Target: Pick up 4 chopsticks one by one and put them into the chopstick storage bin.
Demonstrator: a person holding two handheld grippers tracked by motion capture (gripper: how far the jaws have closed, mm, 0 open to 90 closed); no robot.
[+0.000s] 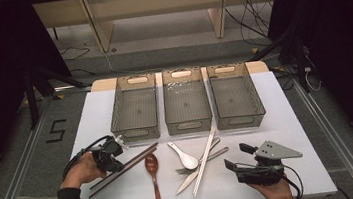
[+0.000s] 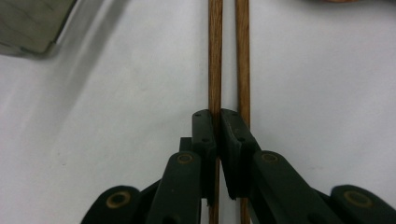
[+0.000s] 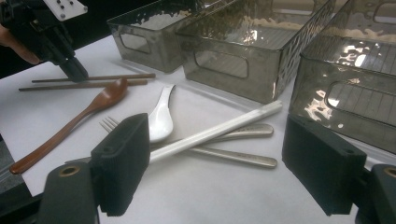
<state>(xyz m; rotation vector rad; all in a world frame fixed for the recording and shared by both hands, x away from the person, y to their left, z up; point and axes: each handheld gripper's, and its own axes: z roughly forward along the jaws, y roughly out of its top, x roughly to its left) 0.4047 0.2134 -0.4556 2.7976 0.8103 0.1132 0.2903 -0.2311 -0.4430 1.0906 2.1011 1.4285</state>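
Two brown wooden chopsticks (image 1: pixel 122 168) lie side by side on the white mat at the left. My left gripper (image 1: pixel 115 163) is down on them. In the left gripper view its jaws (image 2: pixel 217 114) are shut on the left chopstick (image 2: pixel 215 56), while the other chopstick (image 2: pixel 242 56) runs just outside the right jaw. My right gripper (image 1: pixel 235 156) hovers near the front right of the mat, open, with nothing between its pads (image 3: pixel 123 154). Ahead of it lie a pair of white chopsticks (image 3: pixel 215 130), a white ceramic spoon (image 3: pixel 161 116), a metal fork (image 3: pixel 233 158) and a brown wooden spoon (image 3: pixel 70 126).
Three grey translucent bins stand in a row at the back of the mat: left (image 1: pixel 136 132), middle (image 1: pixel 189 126), right (image 1: pixel 240 121). All three look empty. A metal knife (image 1: pixel 186 181) lies crossed under the white chopsticks (image 1: pixel 206 156). The mat's front edge is near both hands.
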